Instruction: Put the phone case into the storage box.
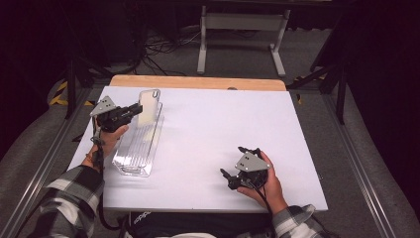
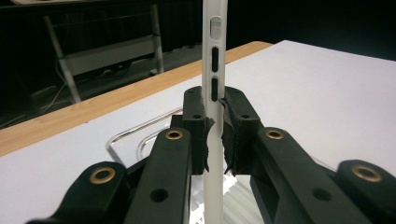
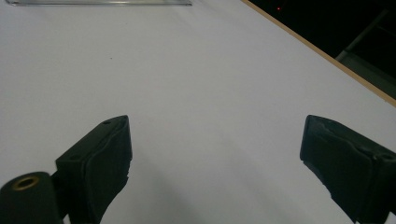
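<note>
My left gripper [image 1: 138,108] is shut on a clear phone case [image 1: 148,106], held upright above a clear ribbed tray [image 1: 126,161] at the left of the table. In the left gripper view the case [image 2: 214,60] stands edge-on between the jaws, both pads pressing its thin side, its button cut-outs showing above them, my left gripper [image 2: 215,130] around it. My right gripper [image 1: 227,174] rests low at the front right of the white tabletop [image 1: 218,119], held in a hand. In the right gripper view its jaws stand wide apart, my right gripper [image 3: 215,144] having nothing between them.
The clear tray [image 2: 126,140] lies lengthwise along the table's left side; its edge [image 3: 98,3] shows far off in the right gripper view. A wooden strip [image 1: 198,82] runs along the far edge. Beyond it stand a white metal frame [image 1: 242,29] and cables on the floor.
</note>
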The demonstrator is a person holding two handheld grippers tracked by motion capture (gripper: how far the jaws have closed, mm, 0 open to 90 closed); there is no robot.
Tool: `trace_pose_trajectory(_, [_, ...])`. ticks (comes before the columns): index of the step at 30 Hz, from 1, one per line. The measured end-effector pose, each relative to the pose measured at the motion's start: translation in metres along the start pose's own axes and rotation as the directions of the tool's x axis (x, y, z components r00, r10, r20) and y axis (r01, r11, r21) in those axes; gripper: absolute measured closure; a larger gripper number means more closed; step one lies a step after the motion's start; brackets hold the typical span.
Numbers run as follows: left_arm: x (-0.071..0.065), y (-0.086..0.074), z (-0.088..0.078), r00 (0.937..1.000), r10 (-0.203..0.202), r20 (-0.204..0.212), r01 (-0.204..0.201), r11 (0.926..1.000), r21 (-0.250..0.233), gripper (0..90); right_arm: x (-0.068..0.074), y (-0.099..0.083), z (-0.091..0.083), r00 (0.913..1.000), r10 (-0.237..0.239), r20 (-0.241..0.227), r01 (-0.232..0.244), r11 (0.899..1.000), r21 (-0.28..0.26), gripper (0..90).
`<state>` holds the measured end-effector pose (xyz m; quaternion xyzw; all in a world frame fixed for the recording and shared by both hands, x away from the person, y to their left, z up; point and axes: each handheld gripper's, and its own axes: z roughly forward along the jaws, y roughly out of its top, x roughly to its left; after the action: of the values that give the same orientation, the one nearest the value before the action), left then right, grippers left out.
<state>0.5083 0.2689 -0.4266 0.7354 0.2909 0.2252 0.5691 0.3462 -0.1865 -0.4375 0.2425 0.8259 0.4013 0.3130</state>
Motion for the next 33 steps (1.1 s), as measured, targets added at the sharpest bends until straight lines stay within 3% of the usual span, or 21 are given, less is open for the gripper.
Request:
trace_pose_trajectory(12, [0.003, -0.006, 0.011, 1.0000, 0.008, -0.005, -0.008, 1.0000, -0.003, 81.0, 0.002, 0.001, 0.001, 0.9998, -0.017, 0.003, 0.017, 1.000, 0.003, 10.1])
trace_pose_trajectory(19, [0.005, -0.007, 0.011, 0.9981, 0.006, -0.062, -0.006, 1.0000, 0.003, 80.8, 0.003, 0.001, 0.001, 0.9998, -0.022, -0.001, 0.022, 1.000, 0.011, 10.2])
trace_pose_trajectory(23, [0.005, -0.007, 0.012, 0.9935, 0.022, -0.111, -0.020, 0.9996, 0.019, 81.1, 0.004, 0.001, 0.002, 0.9996, -0.028, -0.003, 0.028, 0.999, 0.016, 10.2])
trace_pose_trajectory(28, [0.003, -0.006, 0.012, 0.9904, 0.042, -0.132, -0.038, 0.9986, 0.037, 81.1, 0.005, 0.002, 0.001, 0.9992, -0.040, -0.003, 0.040, 0.999, 0.018, 10.4])
trace_pose_trajectory(31, [0.003, -0.006, 0.012, 0.9799, 0.072, -0.186, -0.056, 0.9945, 0.089, 80.3, 0.006, 0.002, 0.001, 0.9990, -0.046, -0.004, 0.046, 0.999, 0.019, 10.7])
trace_pose_trajectory(33, [0.005, -0.009, 0.013, 0.9775, 0.073, -0.198, -0.050, 0.9918, 0.117, 79.5, 0.006, 0.002, 0.001, 0.9988, -0.049, -0.005, 0.050, 0.999, 0.022, 10.9])
